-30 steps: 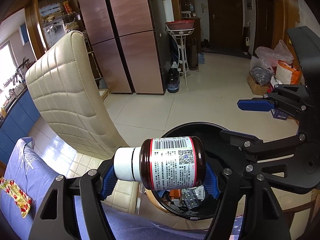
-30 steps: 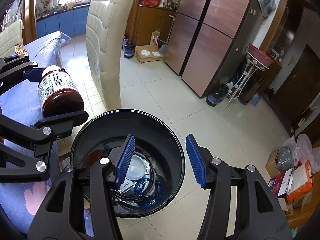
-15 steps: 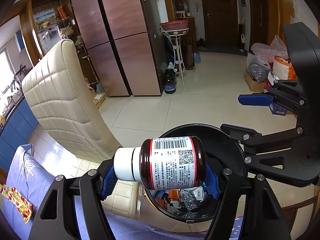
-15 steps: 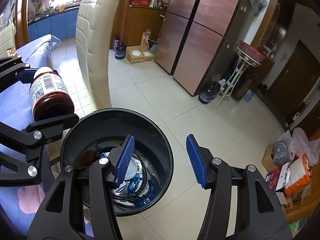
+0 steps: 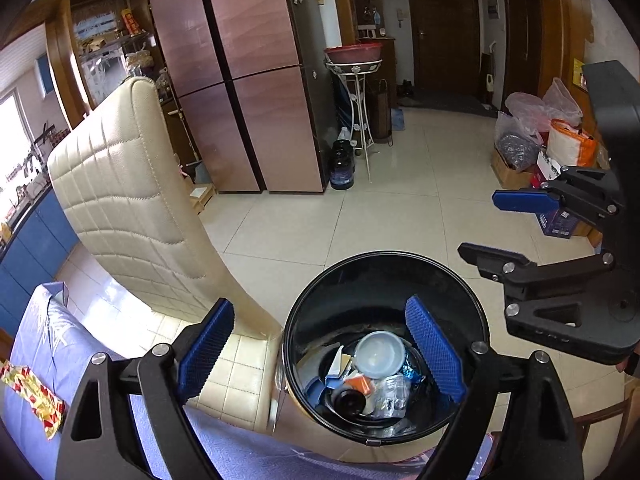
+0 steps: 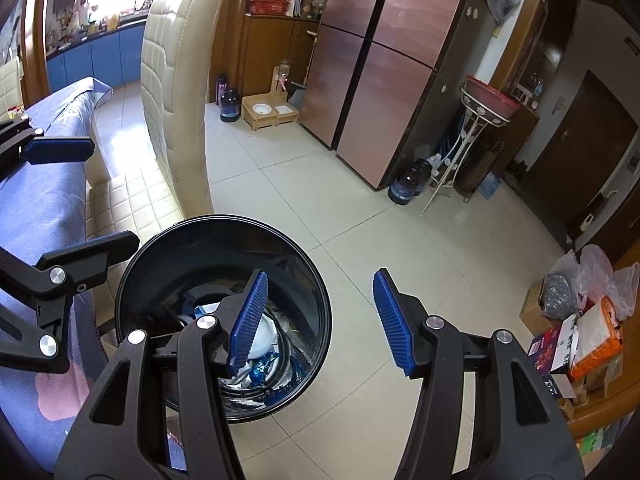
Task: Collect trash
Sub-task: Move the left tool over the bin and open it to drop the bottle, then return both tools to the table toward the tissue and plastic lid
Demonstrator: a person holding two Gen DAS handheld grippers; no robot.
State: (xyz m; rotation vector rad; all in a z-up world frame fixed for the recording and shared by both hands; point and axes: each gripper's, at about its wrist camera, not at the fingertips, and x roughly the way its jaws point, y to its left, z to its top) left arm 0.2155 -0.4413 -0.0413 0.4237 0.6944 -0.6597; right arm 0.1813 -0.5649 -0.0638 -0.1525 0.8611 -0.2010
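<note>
Black glossy plastic forms the round bin [image 5: 384, 276] under both my tools, its smooth wall mirroring the room. My left gripper [image 5: 320, 354] hangs over its mouth with the ribbed blue pads [image 5: 206, 346] spread wide and nothing between them. At the bottom lies the dark bottle [image 5: 349, 399], base toward my camera, among a pale round lid [image 5: 379, 354], an orange scrap [image 5: 359, 383], crinkled clear wrapping [image 5: 390, 394] and shiny blue foil [image 6: 262, 368]; I can read no writing on any of it from here. My right gripper [image 6: 320, 318] is also parted and empty, one pad over the bin's rim, the other over the glossy cream floor tiles [image 6: 360, 208]. Just beside the bin stands a cream chair [image 5: 132, 208] in stitched, quilted leather squares, and a lilac cloth [image 5: 36, 352] covers the table edge, with a red and yellow crinkled wrapper [image 5: 30, 394] lying on it. Farther back is a copper-pink fridge [image 5: 248, 80] with a brushed sheen, and a white wire stand [image 5: 356, 96] carrying a red basin. Any labels there are too small for me to read.
</note>
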